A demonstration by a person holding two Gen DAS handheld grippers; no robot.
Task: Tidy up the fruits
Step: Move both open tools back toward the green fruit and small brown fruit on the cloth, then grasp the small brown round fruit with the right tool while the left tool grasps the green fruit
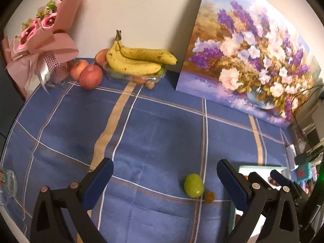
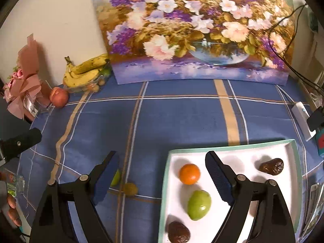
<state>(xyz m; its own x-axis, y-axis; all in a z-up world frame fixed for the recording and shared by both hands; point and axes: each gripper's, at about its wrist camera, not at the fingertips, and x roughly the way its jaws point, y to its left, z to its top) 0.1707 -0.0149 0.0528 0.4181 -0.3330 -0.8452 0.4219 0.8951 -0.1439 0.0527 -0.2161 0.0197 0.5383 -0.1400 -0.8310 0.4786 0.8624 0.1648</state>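
My left gripper [image 1: 165,182] is open over the blue checked cloth, with nothing between its fingers. A green fruit [image 1: 193,185] and a small brown fruit [image 1: 209,196] lie on the cloth just inside its right finger. My right gripper [image 2: 163,176] is open above the left edge of a white tray [image 2: 222,148]. On the tray lie an orange [image 2: 189,173], a green fruit [image 2: 199,204] and two dark brown fruits [image 2: 179,232] [image 2: 272,166]. The right gripper's left finger half hides the green fruit on the cloth [image 2: 116,177]. The small brown fruit [image 2: 130,189] lies next to it.
Bananas [image 1: 139,60] rest on a clear plastic box [image 1: 133,78] at the back, with apples [image 1: 90,77] beside it. A pink bouquet [image 1: 40,40] and a flower painting [image 1: 249,60] stand against the wall. A white power bank [image 2: 302,119] lies right of the tray.
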